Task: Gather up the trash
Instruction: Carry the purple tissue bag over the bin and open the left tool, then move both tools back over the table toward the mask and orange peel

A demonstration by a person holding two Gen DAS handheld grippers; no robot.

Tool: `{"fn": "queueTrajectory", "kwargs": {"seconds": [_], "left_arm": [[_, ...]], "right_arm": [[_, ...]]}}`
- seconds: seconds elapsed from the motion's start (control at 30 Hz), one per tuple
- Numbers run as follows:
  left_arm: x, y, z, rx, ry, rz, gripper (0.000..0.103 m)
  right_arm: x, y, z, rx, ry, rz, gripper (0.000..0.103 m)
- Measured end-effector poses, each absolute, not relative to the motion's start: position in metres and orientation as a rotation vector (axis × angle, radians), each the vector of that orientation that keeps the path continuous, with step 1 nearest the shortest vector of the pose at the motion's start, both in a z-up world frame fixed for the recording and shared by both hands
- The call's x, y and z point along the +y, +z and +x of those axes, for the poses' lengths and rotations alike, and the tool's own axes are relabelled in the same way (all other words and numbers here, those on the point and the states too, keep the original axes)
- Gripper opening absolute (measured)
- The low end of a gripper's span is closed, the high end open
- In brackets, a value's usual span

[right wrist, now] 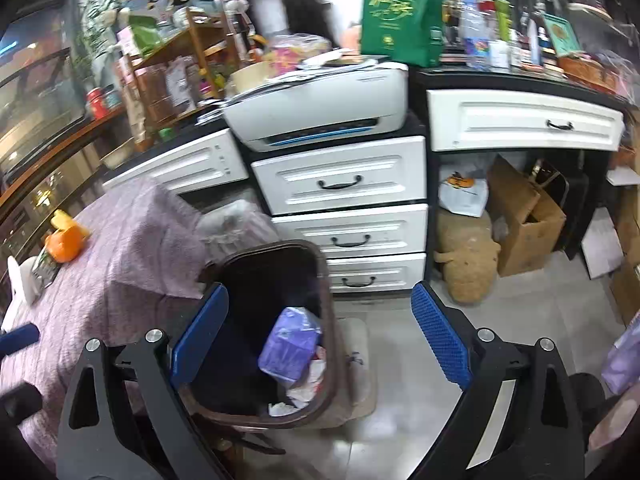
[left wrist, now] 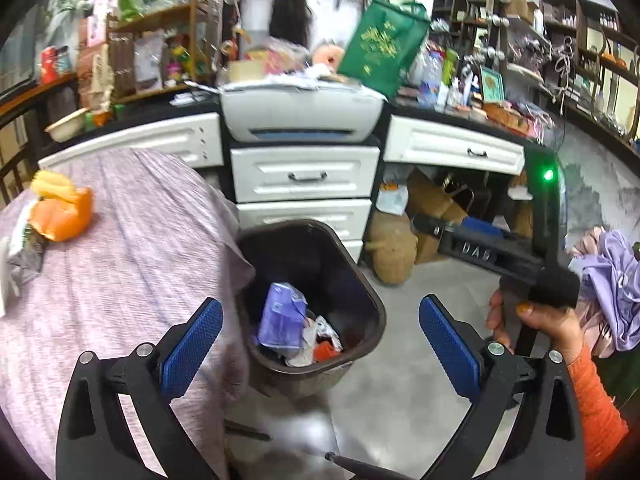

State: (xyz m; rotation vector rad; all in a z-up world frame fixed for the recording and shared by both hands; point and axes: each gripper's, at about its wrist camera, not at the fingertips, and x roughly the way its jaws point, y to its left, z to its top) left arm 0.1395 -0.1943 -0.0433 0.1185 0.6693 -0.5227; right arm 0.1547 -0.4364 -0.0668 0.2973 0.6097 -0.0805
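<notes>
Left wrist view: left gripper (left wrist: 320, 344) at lower centre, jaws spread wide with nothing between the blue pads (left wrist: 192, 354), hovering above a dark brown trash bin (left wrist: 370, 292) standing on the grey floor (left wrist: 400, 420) beside the edge of a table draped in a purple cloth (left wrist: 120, 260). Inside the bin, toward its near side: a purple packet (left wrist: 280, 316), crumpled white wrappers (left wrist: 324, 330) and a scrap of orange-red (left wrist: 326, 352). At left edge of frame, on the cloth: orange peel (left wrist: 62, 216) touching a yellow piece (left wrist: 52, 186), with a crumpled foil wrapper (left wrist: 24, 252) just beside. At right of frame: the person's hand (left wrist: 536, 320), orange-sleeved, wrapped around the handle of the other device, green indicator light (left wrist: 549, 175) lit above. Behind the bin: white drawers (left wrist: 306, 174) with dark handles, a grey printer (left wrist: 300, 114) on top, a green bag (left wrist: 380, 50) upright behind it. Right wrist view: right gripper (right wrist: 320, 332) at lower centre, jaws likewise fully apart and holding nothing, left pad overlapping the bin (right wrist: 320, 264) rim in the picture, contact not determinable. Purple packet (right wrist: 290, 344) and white wrappers (right wrist: 304, 388) visible inside the bin. Orange peel (right wrist: 64, 244) at middle left on the cloth (right wrist: 132, 248). Cardboard box (right wrist: 524, 224) and a tan stuffed shape (right wrist: 468, 268) under the counter at right.
</notes>
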Motion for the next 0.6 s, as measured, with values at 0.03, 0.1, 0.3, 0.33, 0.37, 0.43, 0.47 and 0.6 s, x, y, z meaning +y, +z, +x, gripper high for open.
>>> {"fn": "queueTrajectory", "kwargs": {"seconds": [0.03, 0.1, 0.3, 0.33, 0.37, 0.43, 0.47, 0.6], "left_arm": [[-0.189, -0.041, 0.138, 0.660, -0.513, 0.121, 0.097], [-0.178, -0.034, 0.136, 0.644, -0.491, 0.120, 0.097], [-0.131, -0.025, 0.133, 0.632, -0.440, 0.053, 0.097], [-0.122, -0.025, 0.133, 0.636, -0.433, 0.033, 0.097], [-0.111, -0.024, 0.134, 0.640, -0.421, 0.009, 0.097], [-0.093, -0.024, 0.133, 0.637, -0.400, -0.020, 0.097], [-0.083, -0.024, 0.133, 0.633, -0.385, -0.031, 0.097], [-0.050, -0.023, 0.131, 0.627, -0.316, -0.044, 0.097]], "right_arm": [[-0.433, -0.066, 0.155, 0.607, -0.074, 0.296, 0.091], [-0.422, -0.062, 0.157, 0.600, -0.043, 0.299, 0.091], [-0.389, -0.051, 0.169, 0.601, 0.044, 0.316, 0.091], [-0.383, -0.049, 0.172, 0.603, 0.064, 0.318, 0.091], [-0.374, -0.046, 0.175, 0.603, 0.084, 0.316, 0.091], [-0.357, -0.041, 0.181, 0.605, 0.117, 0.299, 0.091], [-0.350, -0.039, 0.183, 0.609, 0.136, 0.286, 0.091], [-0.315, -0.032, 0.191, 0.612, 0.209, 0.221, 0.091]]}}
